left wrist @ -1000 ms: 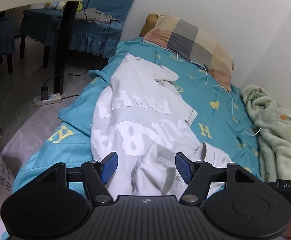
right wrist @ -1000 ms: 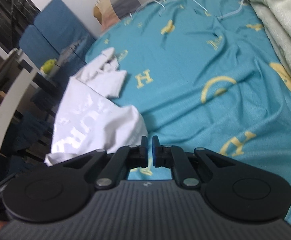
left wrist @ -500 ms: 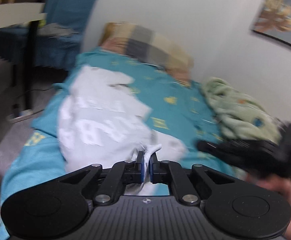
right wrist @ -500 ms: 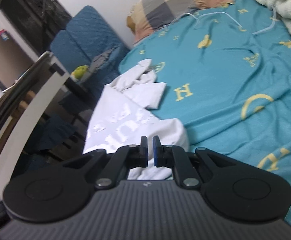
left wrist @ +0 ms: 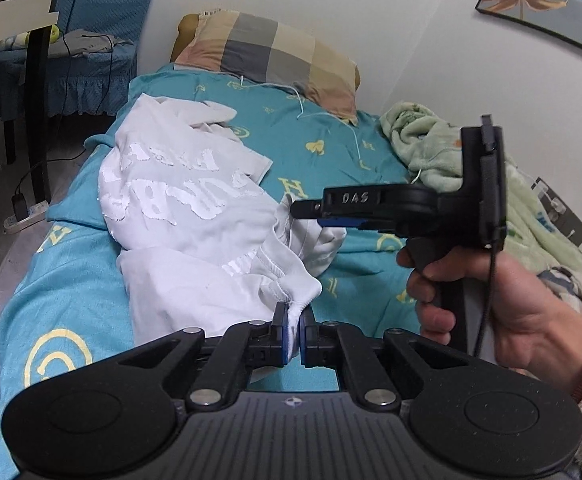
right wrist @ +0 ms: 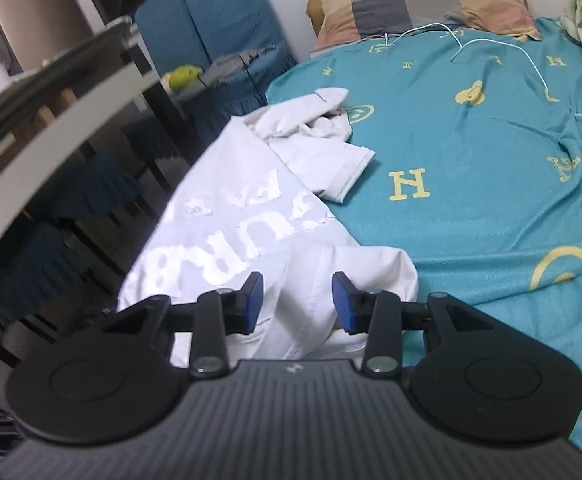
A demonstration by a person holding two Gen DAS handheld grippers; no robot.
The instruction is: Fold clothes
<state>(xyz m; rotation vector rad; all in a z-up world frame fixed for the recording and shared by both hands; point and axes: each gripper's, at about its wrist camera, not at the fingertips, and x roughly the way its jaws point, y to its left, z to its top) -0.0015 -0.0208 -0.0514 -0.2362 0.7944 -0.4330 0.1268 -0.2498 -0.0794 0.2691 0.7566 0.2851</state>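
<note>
So, left gripper (left wrist: 294,326): fingers pinching white T-shirt (left wrist: 179,208) hem
right gripper (right wrist: 297,300): fingers apart
risk: thin pinch might slip when lifted

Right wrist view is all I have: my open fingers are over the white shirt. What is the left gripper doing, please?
Observer: The left gripper is shut on a bunched edge of the shirt.
Operator: Is that edge flat?
Observer: No, it is gathered into a ridge that runs up to the fingers.
Operator: Where is my gripper from there?
Observer: The right gripper points sideways, its tip at a second fold beyond the pinched one. I cannot tell whether it touches.
</note>
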